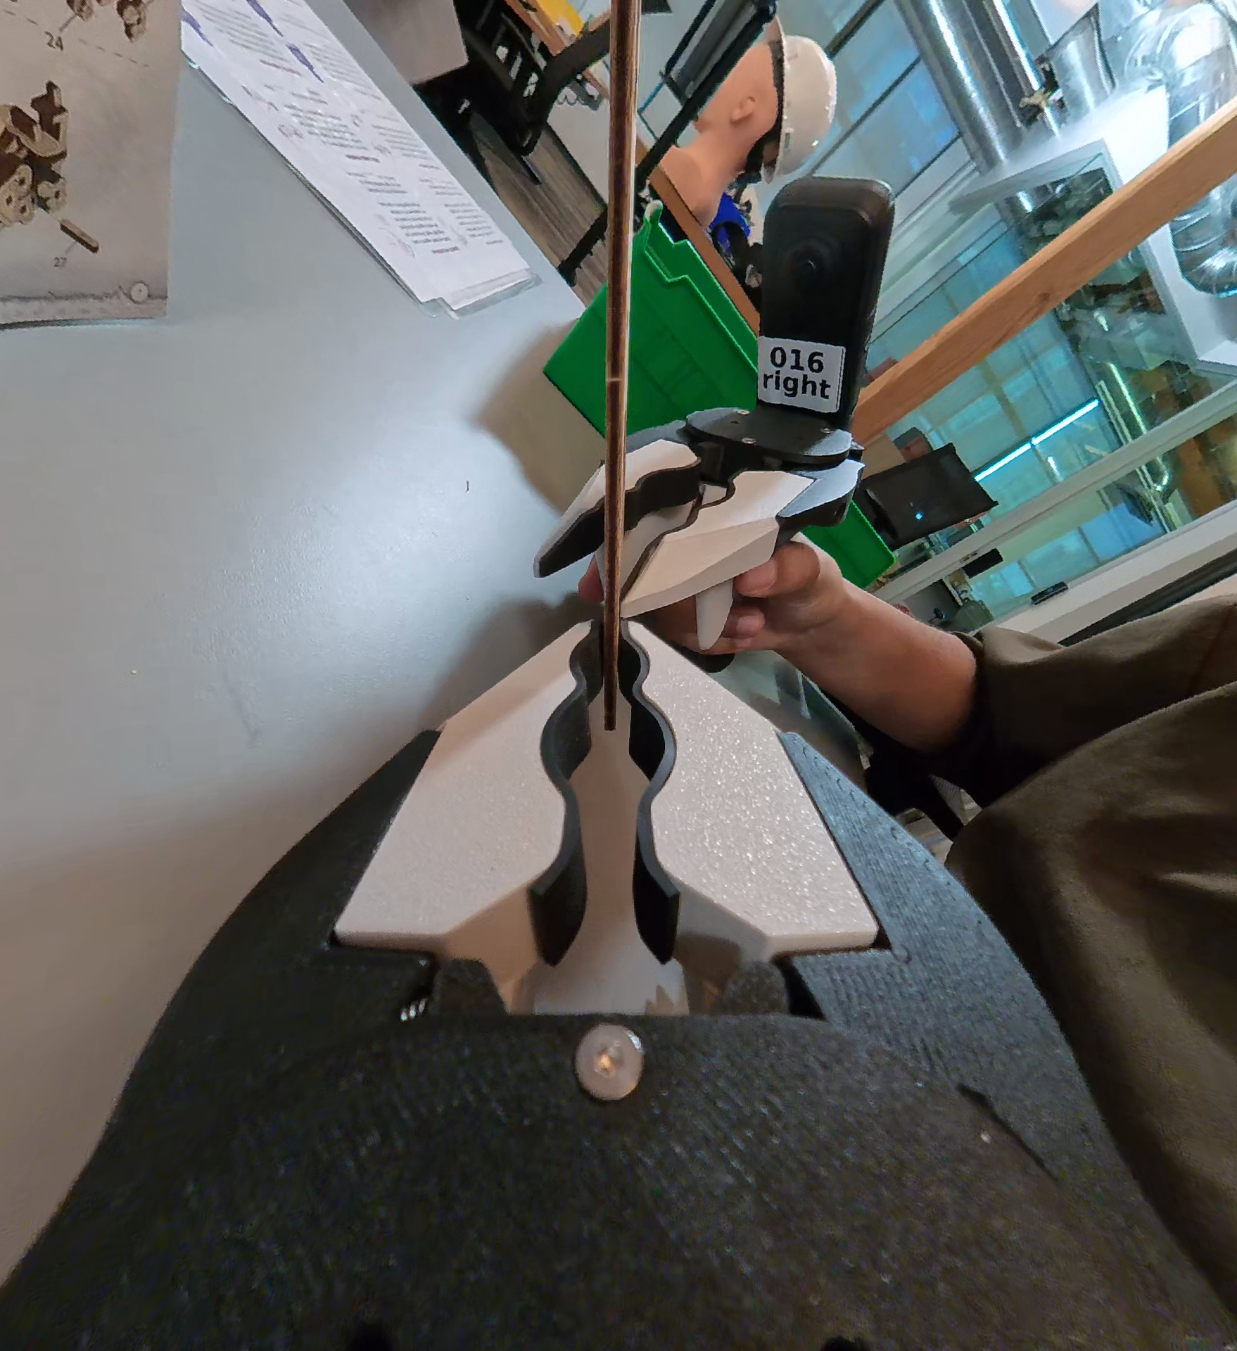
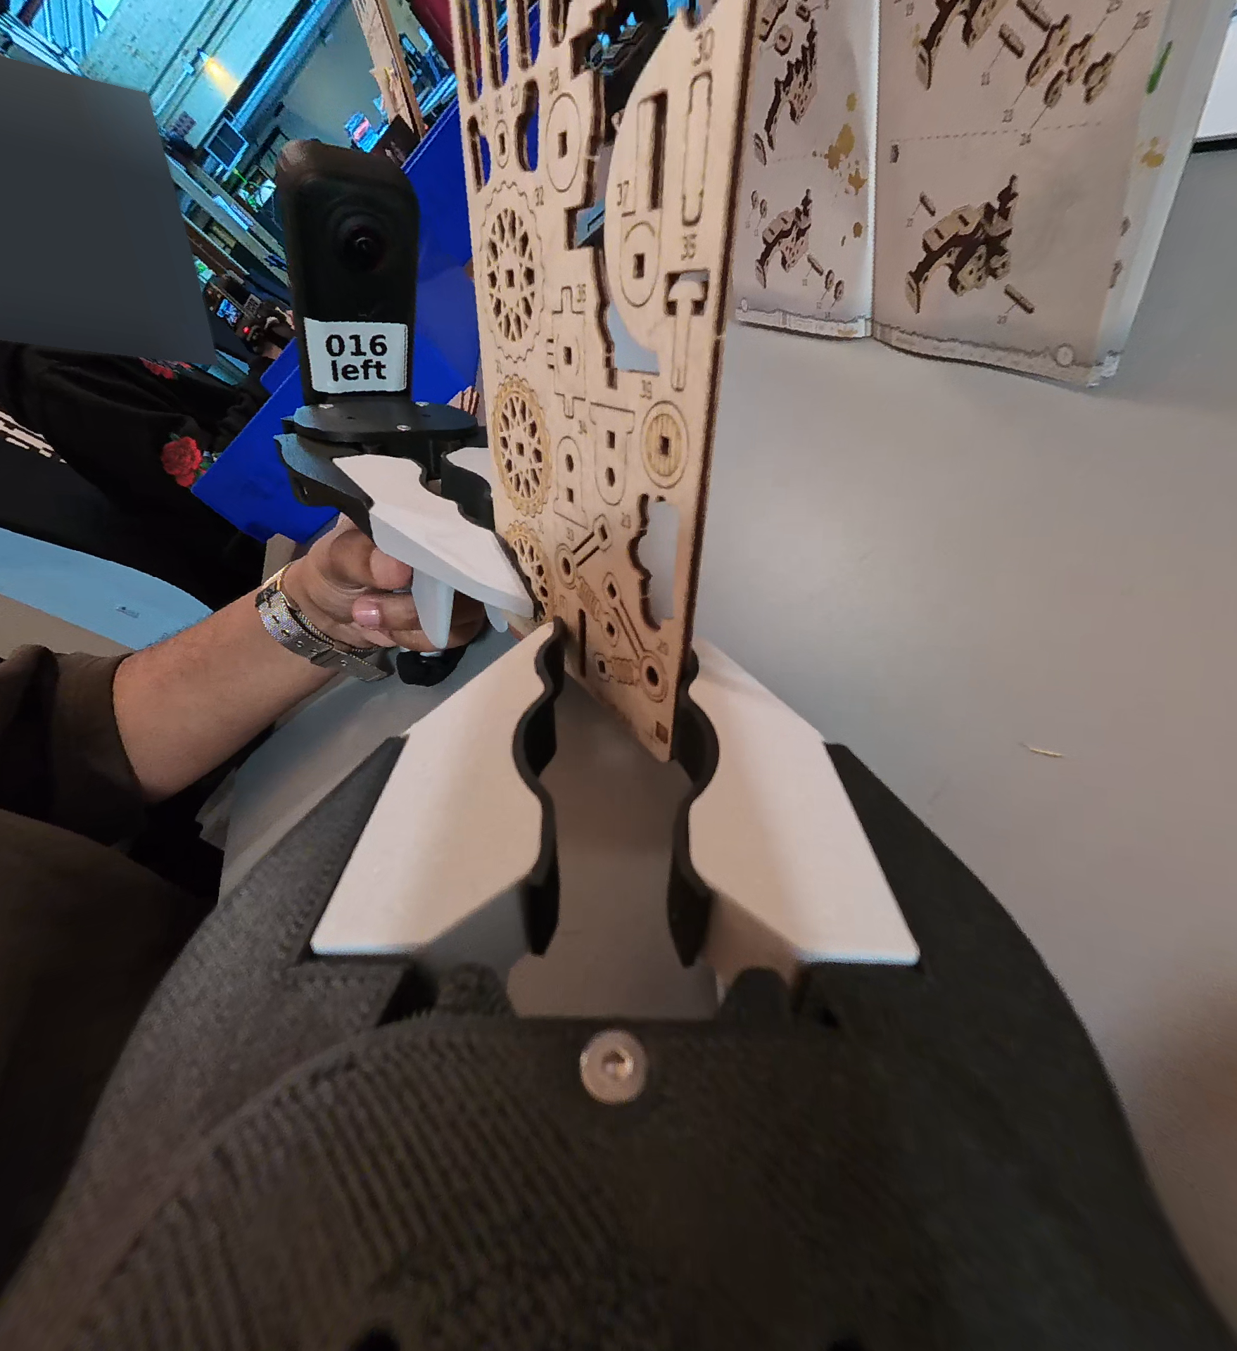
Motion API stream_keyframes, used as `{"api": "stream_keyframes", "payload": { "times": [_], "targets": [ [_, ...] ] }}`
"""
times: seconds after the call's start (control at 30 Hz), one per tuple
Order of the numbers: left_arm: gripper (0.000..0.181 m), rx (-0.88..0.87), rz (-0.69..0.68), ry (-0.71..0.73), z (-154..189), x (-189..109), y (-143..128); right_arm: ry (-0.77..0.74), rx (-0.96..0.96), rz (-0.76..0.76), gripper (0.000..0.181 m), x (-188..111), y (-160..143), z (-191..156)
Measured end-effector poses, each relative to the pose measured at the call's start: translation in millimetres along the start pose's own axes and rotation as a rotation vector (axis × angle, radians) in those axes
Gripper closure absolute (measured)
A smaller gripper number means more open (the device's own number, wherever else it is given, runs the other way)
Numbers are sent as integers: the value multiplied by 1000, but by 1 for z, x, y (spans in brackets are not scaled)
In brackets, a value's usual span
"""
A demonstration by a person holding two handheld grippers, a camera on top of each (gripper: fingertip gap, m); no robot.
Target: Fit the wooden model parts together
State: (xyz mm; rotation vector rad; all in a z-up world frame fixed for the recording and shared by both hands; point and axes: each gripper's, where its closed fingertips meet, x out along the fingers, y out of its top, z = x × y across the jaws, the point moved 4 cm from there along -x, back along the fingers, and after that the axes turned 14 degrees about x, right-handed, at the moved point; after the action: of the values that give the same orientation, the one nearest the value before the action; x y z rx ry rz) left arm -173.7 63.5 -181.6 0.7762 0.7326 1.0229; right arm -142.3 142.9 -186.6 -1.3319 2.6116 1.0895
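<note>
Left gripper (image 1: pixel 612 643) fingers pinch the wooden sheet (image 2: pixel 601 365) upright; right gripper (image 2: pixel 619 658) fingers gape around its edge; most parts remain unpunched, nothing visibly fitted.

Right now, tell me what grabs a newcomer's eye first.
The laser-cut wooden sheet of gears and numbered parts, upright at centre. The left hand-held gripper pinches its edge; the right hand-held gripper stands open around its lower corner. Assembly instructions lie on the grey table behind.
</note>
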Motion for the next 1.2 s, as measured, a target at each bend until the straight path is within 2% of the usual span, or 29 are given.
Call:
{"api": "stream_keyframes", "payload": {
  "times": [0.87,1.2],
  "targets": [
    [181,1,-29,32,-1,2,-3,-46,4,8,156,1,1,4],
    [181,0,2,13,-1,0,1,7,28,7,155,1,3,3]
  ]
}}
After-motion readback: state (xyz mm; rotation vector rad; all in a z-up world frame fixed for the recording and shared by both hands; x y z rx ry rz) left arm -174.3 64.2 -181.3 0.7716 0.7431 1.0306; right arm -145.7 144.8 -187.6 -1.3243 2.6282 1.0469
